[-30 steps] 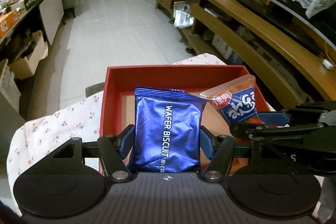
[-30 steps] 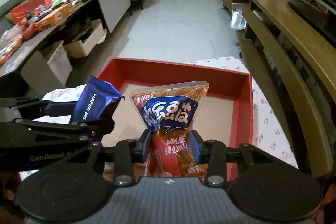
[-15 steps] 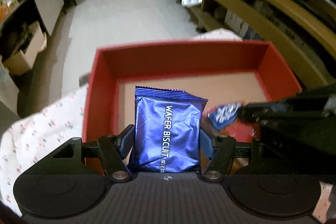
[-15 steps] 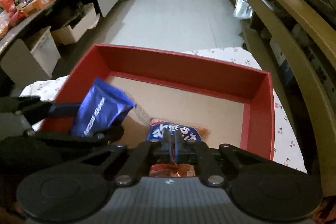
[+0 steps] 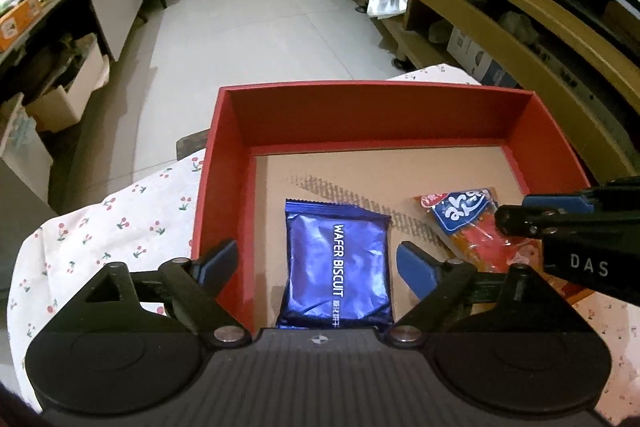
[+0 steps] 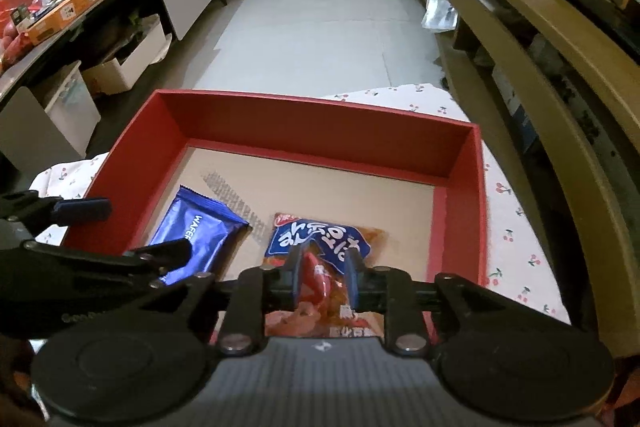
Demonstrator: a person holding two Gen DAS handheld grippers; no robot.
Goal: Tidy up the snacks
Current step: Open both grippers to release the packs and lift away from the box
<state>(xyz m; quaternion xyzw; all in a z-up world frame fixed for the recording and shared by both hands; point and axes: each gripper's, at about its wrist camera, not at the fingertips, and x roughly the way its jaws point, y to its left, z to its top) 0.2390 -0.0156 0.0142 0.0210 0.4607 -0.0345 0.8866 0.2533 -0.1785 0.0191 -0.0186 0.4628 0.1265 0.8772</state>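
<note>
Two snacks in the red box (image 5: 224, 163)

Left gripper (image 5: 316, 259) spread wide around the flat wafer biscuit pack (image 5: 338, 267), not touching; right gripper (image 6: 323, 277) straddles the spicy snack packet (image 6: 320, 239), grip unclear.

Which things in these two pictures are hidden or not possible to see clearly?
- Near end of the blue wafer packet: left wrist view, hidden by the gripper body.
- Lower part of the red snack bag: right wrist view, behind the right gripper.
- Red box near wall: hidden in both views.
- Left counter items: too small.
</note>
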